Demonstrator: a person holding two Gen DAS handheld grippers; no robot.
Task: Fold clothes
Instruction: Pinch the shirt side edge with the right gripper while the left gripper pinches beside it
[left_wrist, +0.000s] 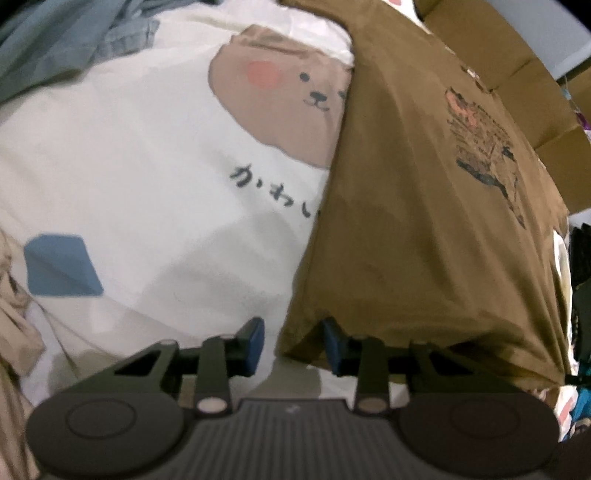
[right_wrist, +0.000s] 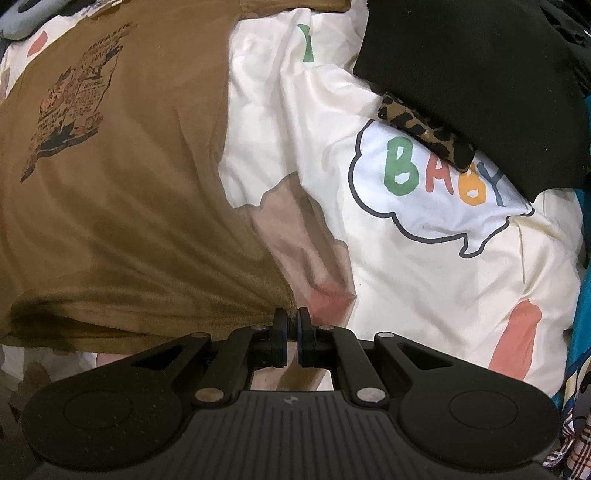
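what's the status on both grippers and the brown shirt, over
Left gripper open at the brown shirt hem corner. Right gripper shut on the hem. Shirt flat on the printed bedding, nothing in the way.

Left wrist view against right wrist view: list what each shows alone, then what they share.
Left only: the open left gripper at the brown T-shirt's hem corner, the bear face print, a blue denim garment, cardboard boxes.
Right only: the right gripper shut on the hem, the "BABY" print, a black garment, a leopard-print piece.
Shared: the brown T-shirt and the cream printed bedding.
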